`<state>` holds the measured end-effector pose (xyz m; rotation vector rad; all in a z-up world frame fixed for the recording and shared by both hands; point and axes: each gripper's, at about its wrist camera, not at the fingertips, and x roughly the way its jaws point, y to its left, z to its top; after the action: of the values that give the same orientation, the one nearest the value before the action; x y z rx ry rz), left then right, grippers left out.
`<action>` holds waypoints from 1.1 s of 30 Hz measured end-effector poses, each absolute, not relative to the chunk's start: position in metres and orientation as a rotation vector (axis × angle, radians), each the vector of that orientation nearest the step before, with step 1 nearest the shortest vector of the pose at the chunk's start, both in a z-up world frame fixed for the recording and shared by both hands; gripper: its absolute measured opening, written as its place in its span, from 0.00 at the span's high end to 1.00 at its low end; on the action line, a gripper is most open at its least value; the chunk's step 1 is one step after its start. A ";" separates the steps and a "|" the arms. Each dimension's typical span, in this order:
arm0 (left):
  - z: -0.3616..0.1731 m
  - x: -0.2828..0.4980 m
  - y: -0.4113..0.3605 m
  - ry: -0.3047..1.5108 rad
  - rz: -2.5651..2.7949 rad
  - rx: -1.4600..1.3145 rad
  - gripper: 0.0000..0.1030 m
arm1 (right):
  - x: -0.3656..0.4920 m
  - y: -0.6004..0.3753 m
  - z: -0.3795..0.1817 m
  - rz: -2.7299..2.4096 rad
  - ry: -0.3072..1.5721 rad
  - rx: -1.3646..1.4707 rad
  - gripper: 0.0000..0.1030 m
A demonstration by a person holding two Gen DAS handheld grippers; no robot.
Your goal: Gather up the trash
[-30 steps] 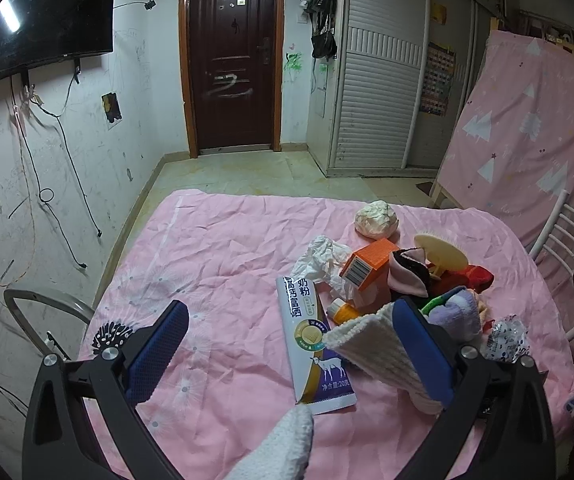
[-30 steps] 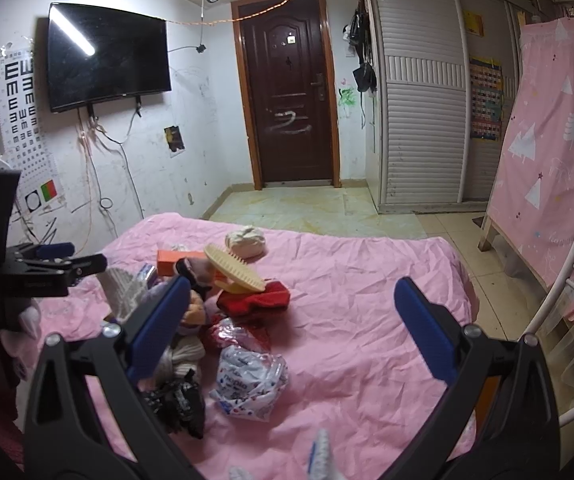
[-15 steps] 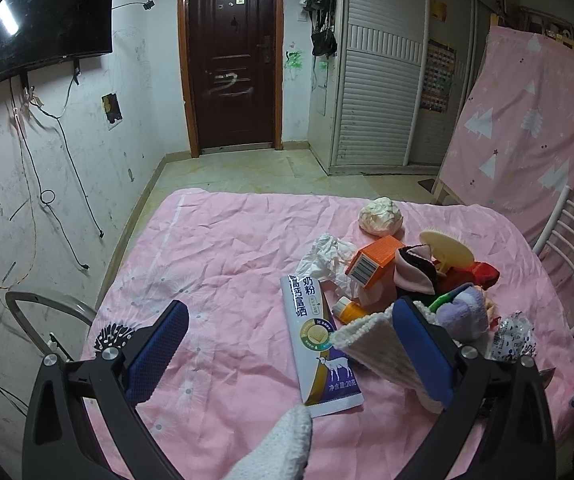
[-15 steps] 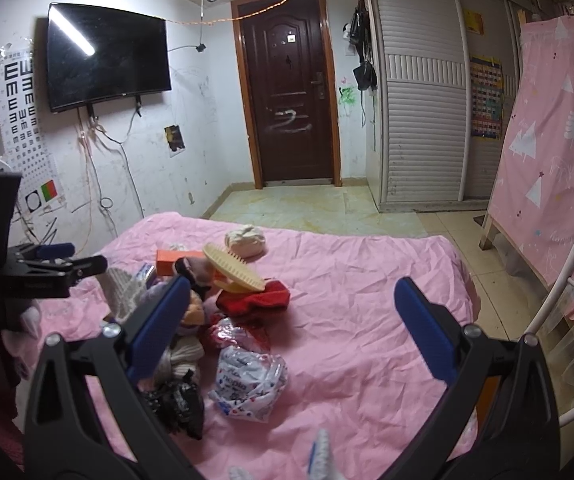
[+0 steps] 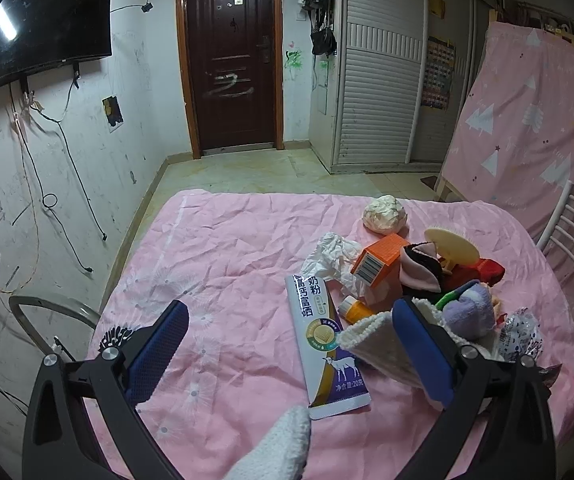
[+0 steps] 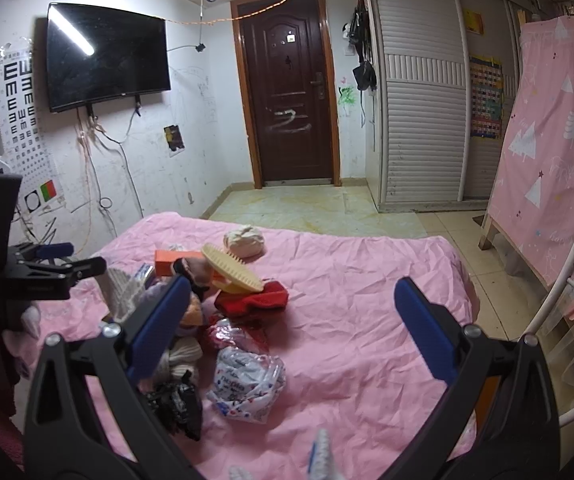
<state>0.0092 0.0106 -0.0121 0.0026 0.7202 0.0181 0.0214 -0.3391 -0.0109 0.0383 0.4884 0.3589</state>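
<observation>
Litter lies heaped on the pink bed (image 5: 227, 264). The left wrist view shows a milk powder sachet (image 5: 327, 340), a crumpled white tissue (image 5: 331, 260), an orange box (image 5: 379, 268) and a cream paper ball (image 5: 385, 220). My left gripper (image 5: 291, 350) hangs open over the near bed, with the sachet showing between its fingers. A white knit cloth (image 5: 375, 344) sits partly behind its right finger. In the right wrist view my right gripper (image 6: 293, 324) stands open and empty above a printed plastic wrapper (image 6: 247, 376), a red foil wrapper (image 6: 231, 336) and a black wrapper (image 6: 179, 404).
A yellow brush (image 6: 231, 268), a red cloth (image 6: 255, 300) and a purple sock (image 5: 467, 312) lie among the litter. A white metal chair (image 6: 567, 320) stands to the right of the bed. The wall with cables runs along the left, and a tiled floor leads to the door.
The left wrist view has drifted slightly, so the pile sits a little further right in it. Both grippers stay open; the right one has hardly moved.
</observation>
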 end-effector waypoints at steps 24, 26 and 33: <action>-0.014 0.013 0.008 0.728 0.020 0.014 0.10 | 0.022 -0.340 -0.010 0.361 0.489 0.042 0.04; -0.014 0.013 0.008 0.730 0.020 0.016 0.10 | 0.022 -0.341 -0.011 0.362 0.489 0.042 0.04; -0.017 0.014 0.008 0.736 0.023 0.014 0.10 | 0.023 -0.340 -0.012 0.361 0.494 0.038 0.04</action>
<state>0.0145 0.0077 -0.0165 0.0144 0.7358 0.0233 0.0229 -0.3402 -0.0119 0.0379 0.4942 0.3615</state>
